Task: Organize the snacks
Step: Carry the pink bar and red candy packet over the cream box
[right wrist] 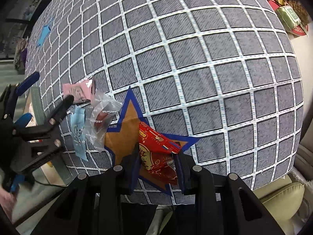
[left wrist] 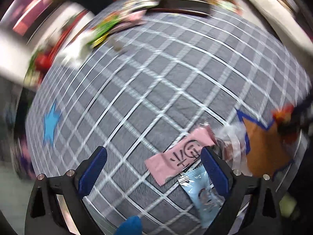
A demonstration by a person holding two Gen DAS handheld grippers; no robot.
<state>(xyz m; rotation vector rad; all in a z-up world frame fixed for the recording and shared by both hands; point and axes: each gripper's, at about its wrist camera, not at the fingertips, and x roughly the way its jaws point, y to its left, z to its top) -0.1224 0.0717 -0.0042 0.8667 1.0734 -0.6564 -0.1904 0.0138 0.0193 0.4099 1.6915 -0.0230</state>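
My right gripper (right wrist: 157, 166) is shut on a red snack packet (right wrist: 156, 148), its pads pressing both sides, over an orange star with a blue border (right wrist: 125, 135) on the checked cloth. Left of the star lie a clear packet (right wrist: 101, 117), a light blue packet (right wrist: 79, 135) and a pink packet (right wrist: 78, 92). My left gripper (left wrist: 154, 168) is open wide just above the cloth. The pink packet (left wrist: 180, 154) lies partly between its fingers, and its right finger (left wrist: 215, 172) covers part of the light blue packet (left wrist: 201, 193). The left wrist view is blurred.
The grey checked cloth (right wrist: 195, 68) covers the table. A light blue star (left wrist: 50, 125) marks its left part. Several mixed snacks (left wrist: 101, 27) and a dark tray (left wrist: 185, 5) sit along the far edge. Green and red packs (right wrist: 289, 15) lie off the far right corner.
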